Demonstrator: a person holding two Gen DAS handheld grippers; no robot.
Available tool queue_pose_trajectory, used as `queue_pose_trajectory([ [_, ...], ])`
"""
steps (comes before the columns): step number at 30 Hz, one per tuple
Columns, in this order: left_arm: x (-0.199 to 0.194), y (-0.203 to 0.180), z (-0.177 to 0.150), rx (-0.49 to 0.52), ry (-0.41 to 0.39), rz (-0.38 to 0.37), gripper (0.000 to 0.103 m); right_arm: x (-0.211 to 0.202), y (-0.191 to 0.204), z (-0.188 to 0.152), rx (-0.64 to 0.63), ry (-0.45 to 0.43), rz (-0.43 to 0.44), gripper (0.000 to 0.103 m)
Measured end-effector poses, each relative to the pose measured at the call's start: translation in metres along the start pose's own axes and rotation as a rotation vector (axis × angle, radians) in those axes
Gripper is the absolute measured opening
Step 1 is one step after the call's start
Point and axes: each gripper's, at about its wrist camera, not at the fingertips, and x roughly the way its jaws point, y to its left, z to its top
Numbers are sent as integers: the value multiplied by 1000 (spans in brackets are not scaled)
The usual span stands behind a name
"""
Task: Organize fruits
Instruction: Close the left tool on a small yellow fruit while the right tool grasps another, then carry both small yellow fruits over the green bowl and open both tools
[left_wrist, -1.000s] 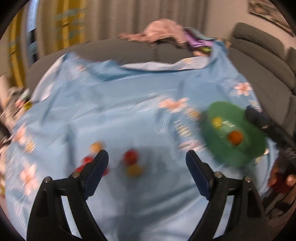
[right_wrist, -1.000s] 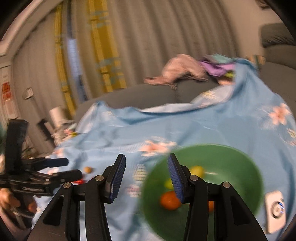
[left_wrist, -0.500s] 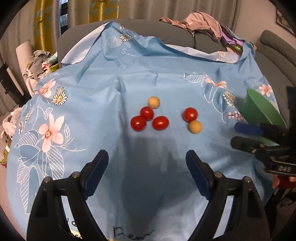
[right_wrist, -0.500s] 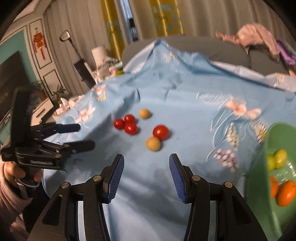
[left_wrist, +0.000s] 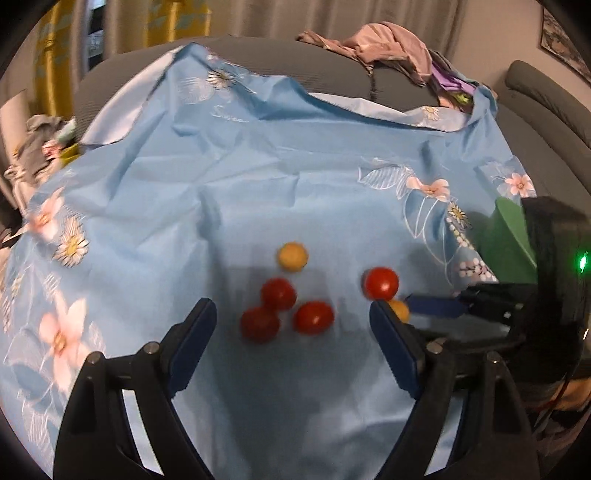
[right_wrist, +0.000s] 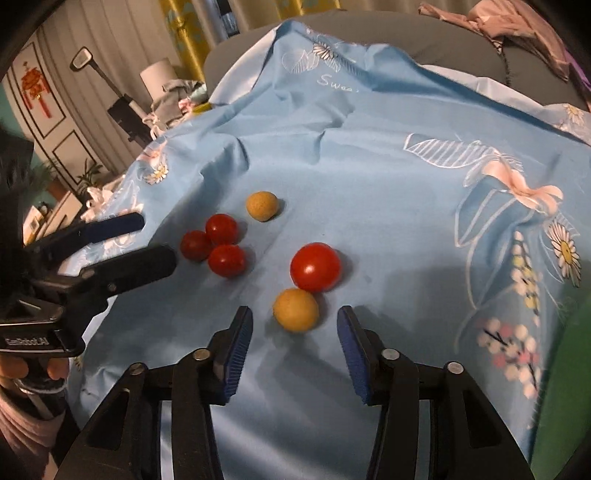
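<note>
Several small fruits lie on the blue flowered cloth (left_wrist: 258, 177). Three red tomatoes (left_wrist: 277, 293) cluster just ahead of my open, empty left gripper (left_wrist: 291, 317); they also show in the right wrist view (right_wrist: 221, 229). A tan round fruit (left_wrist: 291, 256) sits behind them. A larger red tomato (right_wrist: 314, 266) touches a yellow-tan fruit (right_wrist: 295, 309), which lies just ahead of my open, empty right gripper (right_wrist: 294, 325), between its fingertips' line. The green bowl (left_wrist: 511, 232) is at the right, partly hidden by the right gripper's body.
The cloth covers a grey sofa (left_wrist: 332, 77) with a heap of clothes (left_wrist: 384, 44) on its back. The left gripper (right_wrist: 122, 243) reaches in from the left in the right wrist view. Curtains and a lamp stand (right_wrist: 110, 88) are beyond.
Both grippers have moved down and closer to the fruits. The right gripper now has the yellow-tan fruit right before its fingertips; the left gripper is near the three red tomatoes.
</note>
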Motion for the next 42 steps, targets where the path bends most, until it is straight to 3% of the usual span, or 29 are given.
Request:
queue_pose_trajectory([
  [3,13,0,10,17,18,-17,81,2,2,2,-31,-3,-28,29],
  [6,28,-5,19,57,48,-19,76,-1,-2,1,-33,-14,-30,28],
  [8,38,-8,23,84,72,-24,62,-3,-10,-1,-7,-24,-16,28],
  [10,51,-11,27,101,104,-28,53,-8,-15,-2,14,-47,-2,28],
  [14,72,-14,30,129,173,21,47,-15,-17,-4,21,-72,30,28],
  [17,72,-14,33,134,175,32,37,-18,-15,-3,12,-86,47,28],
  [24,83,-13,36,145,216,49,32,-17,-14,-3,22,-94,73,28],
  [26,84,-14,37,153,212,60,26,-18,-14,-3,23,-102,71,28],
  [32,68,-23,35,186,159,29,26,-24,-15,-8,33,-123,67,28],
  [36,36,-35,31,211,106,48,26,-39,-16,-12,36,-160,46,28],
  [42,-12,-67,23,208,9,-29,26,-79,-28,-22,64,-262,-20,29],
])
